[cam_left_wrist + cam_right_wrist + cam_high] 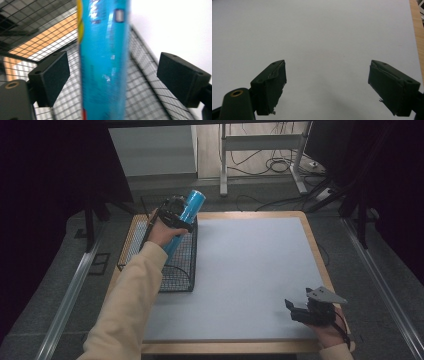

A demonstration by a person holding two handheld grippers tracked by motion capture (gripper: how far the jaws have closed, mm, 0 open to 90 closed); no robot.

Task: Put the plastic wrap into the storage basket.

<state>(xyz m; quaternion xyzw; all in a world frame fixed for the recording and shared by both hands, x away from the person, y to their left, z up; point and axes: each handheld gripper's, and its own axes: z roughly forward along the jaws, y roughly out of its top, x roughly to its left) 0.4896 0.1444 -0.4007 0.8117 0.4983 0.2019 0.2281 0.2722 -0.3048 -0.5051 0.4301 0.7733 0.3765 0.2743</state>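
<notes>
Two tools stand spread: left tool (112, 77) straddles the blue tube (184, 220) leaning in the wire basket (182, 285), pads clear; delivery looks done, withdrawal remains; right tool (327, 85) idles empty

Glossy blue plastic-wrapped tube (103, 62) against a black wire-mesh metal basket (180, 270); matt white sheet (250, 270) over a smooth wooden table (312, 240); matt black pads (272, 87)

Dim room, grey carpet floor (60, 270).
Metal desk frame (260, 150) at back w/ loose cables (280, 165); dark drapes (45, 165) both sides; floor rails (70, 295) alongside.
</notes>
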